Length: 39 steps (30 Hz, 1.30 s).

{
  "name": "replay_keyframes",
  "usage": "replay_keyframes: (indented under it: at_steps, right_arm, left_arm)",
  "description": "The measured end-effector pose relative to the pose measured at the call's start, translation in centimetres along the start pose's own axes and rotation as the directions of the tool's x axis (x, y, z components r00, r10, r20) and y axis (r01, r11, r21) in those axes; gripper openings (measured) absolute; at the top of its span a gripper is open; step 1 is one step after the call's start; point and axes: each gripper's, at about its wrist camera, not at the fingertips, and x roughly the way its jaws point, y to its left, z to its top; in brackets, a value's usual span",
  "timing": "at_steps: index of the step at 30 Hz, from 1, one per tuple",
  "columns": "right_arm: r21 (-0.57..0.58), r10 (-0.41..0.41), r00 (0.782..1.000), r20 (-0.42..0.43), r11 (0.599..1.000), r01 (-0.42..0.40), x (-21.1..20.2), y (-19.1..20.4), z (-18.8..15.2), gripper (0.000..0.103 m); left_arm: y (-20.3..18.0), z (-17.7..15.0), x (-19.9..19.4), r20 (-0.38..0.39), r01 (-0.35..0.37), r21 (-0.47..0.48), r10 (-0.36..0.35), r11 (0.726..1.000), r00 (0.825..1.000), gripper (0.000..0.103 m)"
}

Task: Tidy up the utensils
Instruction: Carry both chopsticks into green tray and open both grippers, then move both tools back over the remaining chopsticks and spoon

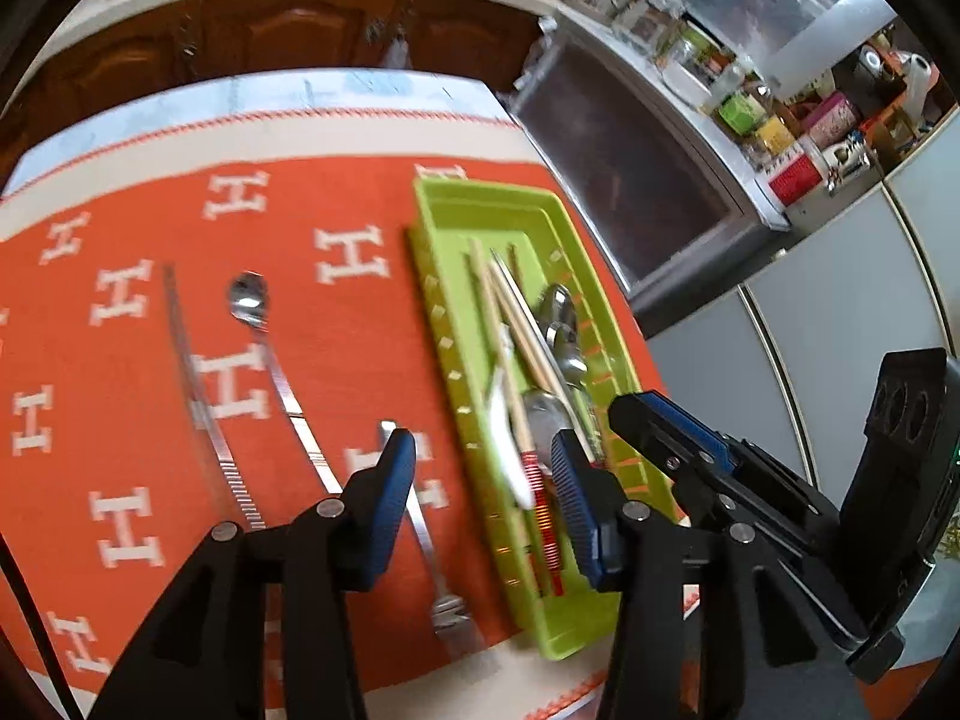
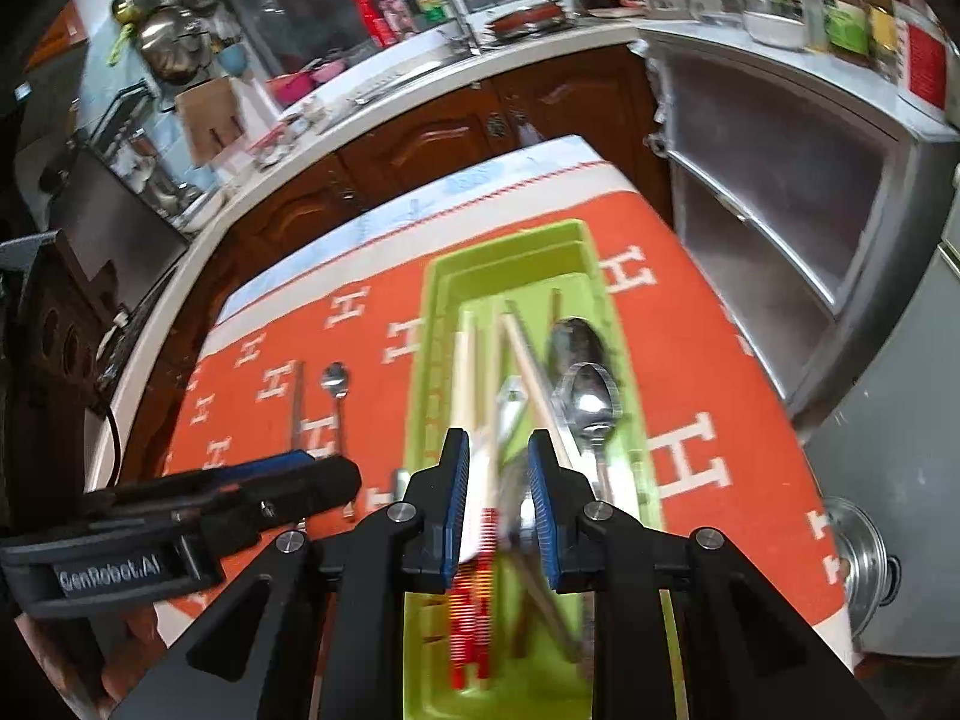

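— So where do the utensils sit?

— Most lie in the green tray [image 1: 445, 276] on the orange cloth [image 1: 336, 324] that covers the tabletop: wooden chopsticks [image 1: 489, 306], a red-handled pair [image 2: 474, 612] and two spoons [image 2: 585, 402], all lengthwise. Left of the tray, on the cloth, lie a metal chopstick [image 1: 195, 384], a small spoon [image 1: 249, 300] and a fork [image 1: 432, 552], each apart from the others.

— And the left gripper [image 1: 483, 498]?

— Its jaws stand released, wide apart, empty. It hangs over the near left wall of the tray, one finger above the fork's handle, the other above the tray's contents.

— The right gripper [image 2: 499, 504]?

— Also released, with a narrower gap. It hovers over the near half of the tray, with the chopsticks showing between its blue pads [image 2: 459, 480]. The blur hides whether anything touches them; nothing looks gripped.

— Do the two grippers meet?

— They are close side by side, not touching.
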Motion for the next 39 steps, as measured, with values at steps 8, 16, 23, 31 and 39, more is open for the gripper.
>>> replay_keyframes:
  at_steps: [8, 16, 23, 31, 39]
  right_arm:
    - [-0.107, 0.089, 0.996, 0.014, 0.99, -0.087, -2.4, 6.2, 0.3, 0.02]
    - [-0.17, 0.144, 0.989, -0.019, 0.975, -0.145, -2.2, 11.4, -0.2, 0.02]
    - [-0.173, 0.133, 0.989, -0.063, 0.975, -0.142, 0.4, 12.3, -1.5, 0.02]
    - [-0.147, 0.115, 0.987, -0.11, 0.981, -0.13, 3.6, 11.2, -2.3, 0.02]
    - [-0.141, 0.111, 0.984, -0.141, 0.981, -0.131, 5.6, 10.9, -3.1, 0.02]
  left_arm:
    - [3.1, -0.6, -5.6, 0.167, -0.163, 0.033, 0.155, 0.986, 0.974, 0.053]
    - [7.3, -2.1, -4.8, 0.21, -0.279, -0.04, 0.282, 0.959, 0.936, 0.053]
    - [9.9, -3.5, -0.8, 0.133, -0.29, -0.076, 0.298, 0.954, 0.945, 0.045]
    - [10.7, -4.1, 1.9, 0.066, -0.318, -0.1, 0.325, 0.943, 0.943, 0.038]
    - [11.0, -3.8, 3.3, 0.041, -0.362, -0.084, 0.367, 0.928, 0.929, 0.038]
